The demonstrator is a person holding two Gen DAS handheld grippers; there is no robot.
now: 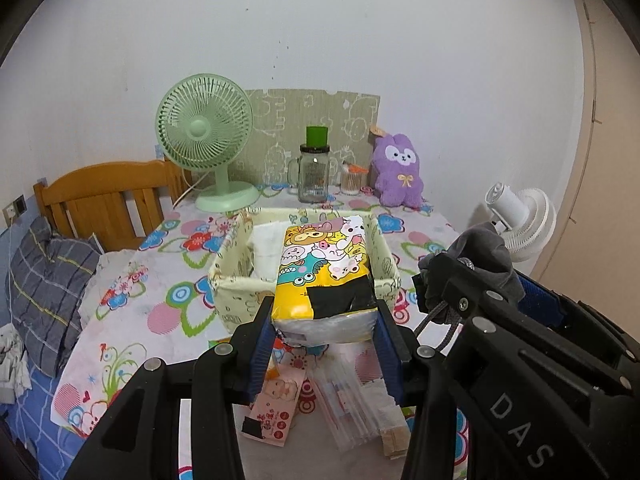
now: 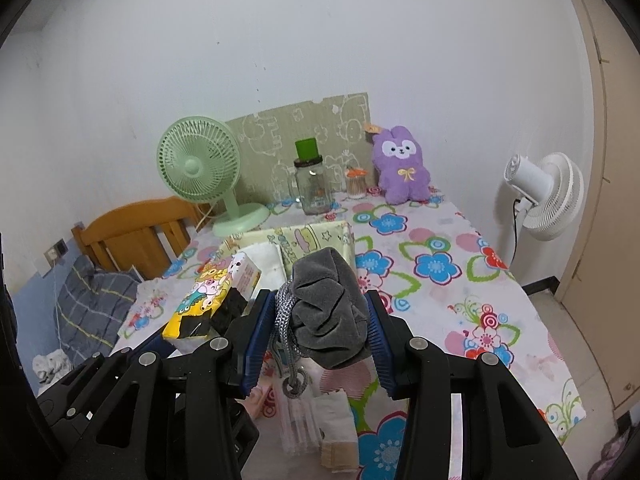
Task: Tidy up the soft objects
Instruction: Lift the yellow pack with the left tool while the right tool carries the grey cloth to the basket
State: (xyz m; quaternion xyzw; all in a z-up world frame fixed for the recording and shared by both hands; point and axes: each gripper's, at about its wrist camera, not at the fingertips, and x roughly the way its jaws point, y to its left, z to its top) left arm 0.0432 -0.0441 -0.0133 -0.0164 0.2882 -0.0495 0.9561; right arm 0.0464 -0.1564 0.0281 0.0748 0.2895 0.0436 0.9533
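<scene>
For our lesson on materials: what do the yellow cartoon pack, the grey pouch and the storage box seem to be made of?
Yellow cartoon pack: glossy plastic film, likely holding tissues; it shines and creases.
Grey pouch: soft, matt, velvety cloth with a woven cord; it bunches in folds.
Storage box: probably printed fabric over stiff sides; its rim sags slightly.
</scene>
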